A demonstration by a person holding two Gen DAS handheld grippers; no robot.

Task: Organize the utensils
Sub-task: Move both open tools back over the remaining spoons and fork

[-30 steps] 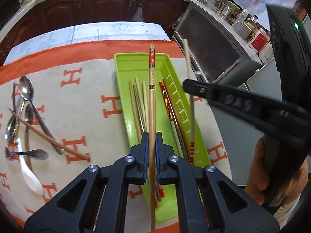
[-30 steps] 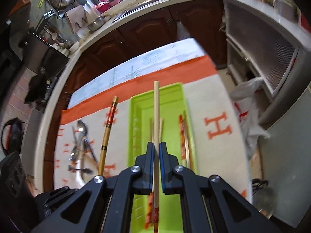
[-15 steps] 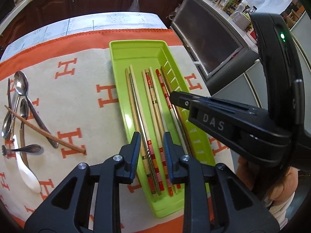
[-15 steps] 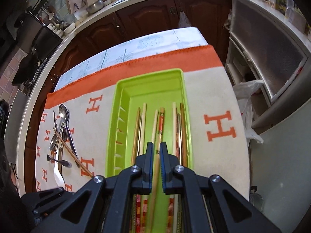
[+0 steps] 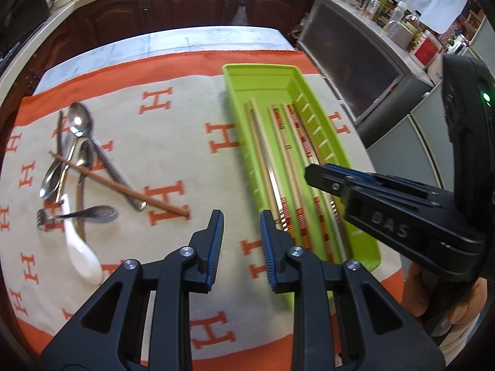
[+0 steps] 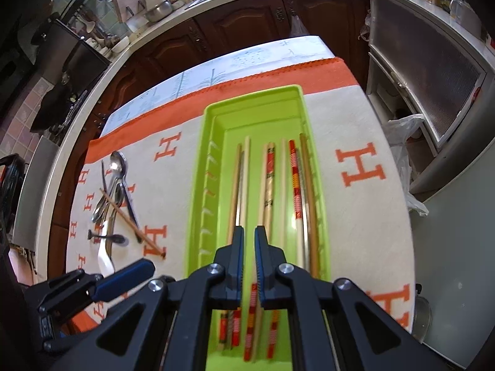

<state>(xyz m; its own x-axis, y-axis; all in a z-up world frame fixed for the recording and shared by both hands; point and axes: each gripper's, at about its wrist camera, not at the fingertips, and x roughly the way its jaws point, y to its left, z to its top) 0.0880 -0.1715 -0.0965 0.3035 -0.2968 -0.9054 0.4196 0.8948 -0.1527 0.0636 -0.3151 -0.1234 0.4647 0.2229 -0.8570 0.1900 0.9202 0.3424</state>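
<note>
- Your left hand-held gripper (image 5: 239,219) hangs over the cloth (image 5: 185,108) just left of the green tray (image 5: 256,71), jaws parted a little with nothing between them. The jaws have just been opening.
- Your right hand-held gripper (image 6: 249,235) sits over the near half of the tray, jaws all but closed, only a thin slit between the blue pads; the sticks seen through the slit lie below on the tray floor, so nothing is gripped.
- The chopsticks (image 6: 269,179) lie lengthwise in the tray, roughly parallel (several pale, some with red-and-yellow banding, one darker brown along the right wall).
- Well to the left on the worktop's cloth lies the unsorted pile: metal spoons (image 5: 79,123), a small fork (image 5: 77,215) and a white ceramic spoon (image 5: 82,256).
- One brown chopstick (image 5: 120,185) lies slanted across those spoons, outside the tray.
- A person's hand (image 5: 423,290) holds the right tool's handle at the lower right of the left view.
</note>
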